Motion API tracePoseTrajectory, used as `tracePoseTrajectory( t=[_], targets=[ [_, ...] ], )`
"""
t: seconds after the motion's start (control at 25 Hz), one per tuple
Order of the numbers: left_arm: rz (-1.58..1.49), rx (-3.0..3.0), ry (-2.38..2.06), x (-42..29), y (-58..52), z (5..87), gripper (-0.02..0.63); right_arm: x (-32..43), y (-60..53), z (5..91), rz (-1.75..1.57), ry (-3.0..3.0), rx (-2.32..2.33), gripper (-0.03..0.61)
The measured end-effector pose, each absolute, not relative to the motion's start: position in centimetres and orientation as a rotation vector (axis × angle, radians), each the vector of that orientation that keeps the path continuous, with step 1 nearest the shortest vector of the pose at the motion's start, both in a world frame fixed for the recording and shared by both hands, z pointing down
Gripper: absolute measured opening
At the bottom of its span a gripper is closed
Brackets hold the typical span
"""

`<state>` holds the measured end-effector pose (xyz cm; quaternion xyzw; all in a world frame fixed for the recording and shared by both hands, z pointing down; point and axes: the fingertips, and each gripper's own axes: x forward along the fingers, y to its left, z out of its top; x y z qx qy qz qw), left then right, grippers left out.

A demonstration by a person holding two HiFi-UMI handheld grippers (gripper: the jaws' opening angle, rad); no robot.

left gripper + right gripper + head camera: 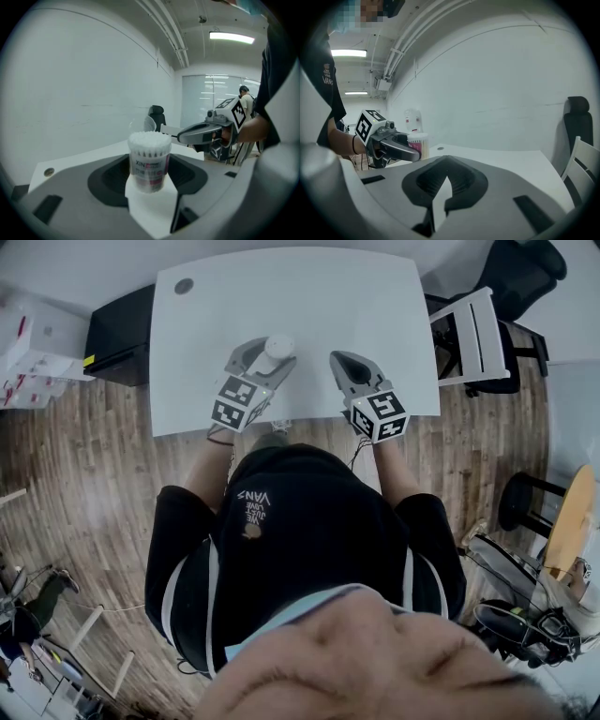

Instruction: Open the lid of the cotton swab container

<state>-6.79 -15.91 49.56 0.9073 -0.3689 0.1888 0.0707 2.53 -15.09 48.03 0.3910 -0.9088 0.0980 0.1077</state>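
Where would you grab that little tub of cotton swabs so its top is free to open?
Grip the cotton swab container low on its round side wall, coming in level from the side. It stands upright and is a plain cylinder, so two jaws fit across it, as on the left gripper, leaving the top clear.

Left tool [268, 356] grips container [149, 161]; right tool [340, 359] closed.

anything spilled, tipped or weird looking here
Nothing stands out. The cotton swab container stands upright between the left gripper's jaws, swabs packed neatly, none spilled on the white table. The right gripper is shut and empty beside it.
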Motion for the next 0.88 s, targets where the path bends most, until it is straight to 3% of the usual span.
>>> tracePoseTrajectory(
  t=[0.88],
  targets=[
    [0.568,2.73,-1.11,-6.44,-15.86,49.78,0.259,2.68,-14.9,48.39,0.296,-2.673,1.137,0.012]
  ],
)
